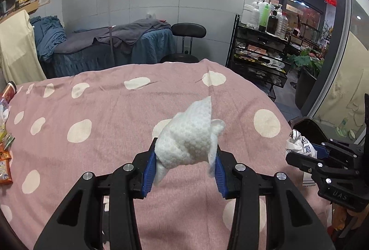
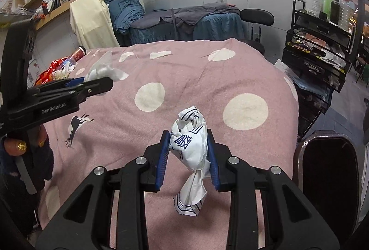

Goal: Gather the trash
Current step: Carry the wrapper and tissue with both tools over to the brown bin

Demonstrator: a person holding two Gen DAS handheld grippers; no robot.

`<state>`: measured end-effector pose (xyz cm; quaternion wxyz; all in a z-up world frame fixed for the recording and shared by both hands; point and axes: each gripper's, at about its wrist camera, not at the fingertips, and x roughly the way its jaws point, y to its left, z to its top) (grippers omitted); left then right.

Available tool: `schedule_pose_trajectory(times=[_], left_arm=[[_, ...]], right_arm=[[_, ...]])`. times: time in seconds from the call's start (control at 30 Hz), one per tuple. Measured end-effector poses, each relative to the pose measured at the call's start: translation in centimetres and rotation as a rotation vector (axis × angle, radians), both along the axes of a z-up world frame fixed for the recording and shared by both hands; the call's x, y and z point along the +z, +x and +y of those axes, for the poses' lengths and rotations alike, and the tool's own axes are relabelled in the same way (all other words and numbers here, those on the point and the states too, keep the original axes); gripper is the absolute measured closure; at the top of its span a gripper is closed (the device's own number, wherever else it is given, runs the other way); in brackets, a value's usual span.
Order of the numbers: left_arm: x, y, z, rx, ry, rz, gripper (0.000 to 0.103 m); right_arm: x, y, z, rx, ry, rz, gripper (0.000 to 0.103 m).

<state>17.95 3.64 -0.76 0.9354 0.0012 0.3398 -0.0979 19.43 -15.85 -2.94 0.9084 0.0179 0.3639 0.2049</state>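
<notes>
I hold two scraps: my left hand-held gripper (image 1: 184,157) clamps one white tissue (image 1: 188,139), my right hand-held gripper (image 2: 187,153) one printed wrapper (image 2: 190,146).

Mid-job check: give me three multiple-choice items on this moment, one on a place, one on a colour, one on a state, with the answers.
1. Where is the bin with the black liner?
A. beside the bed, on the right gripper's side
B. on the wall shelf
C. on the black stool

2. What colour is the blanket?
A. green with stripes
B. pink with cream dots
C. plain grey

3. What does the left gripper hold?
A. nothing
B. a bottle
C. a crumpled white tissue

Answers: A, the bin stands at the bed's right edge; B, dots show all over it; C, the blue pads pinch the tissue.
</notes>
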Motion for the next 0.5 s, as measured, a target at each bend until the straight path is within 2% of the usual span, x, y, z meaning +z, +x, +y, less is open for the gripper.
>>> schedule_pose_trajectory(times=[0.5], left_arm=[[-0.4, -4.4, -3.1, -0.064, -0.067, -0.005, 0.060]], right_arm=[[-0.4, -3.7, -4.9, -0.114, 0.086, -0.008, 0.071]])
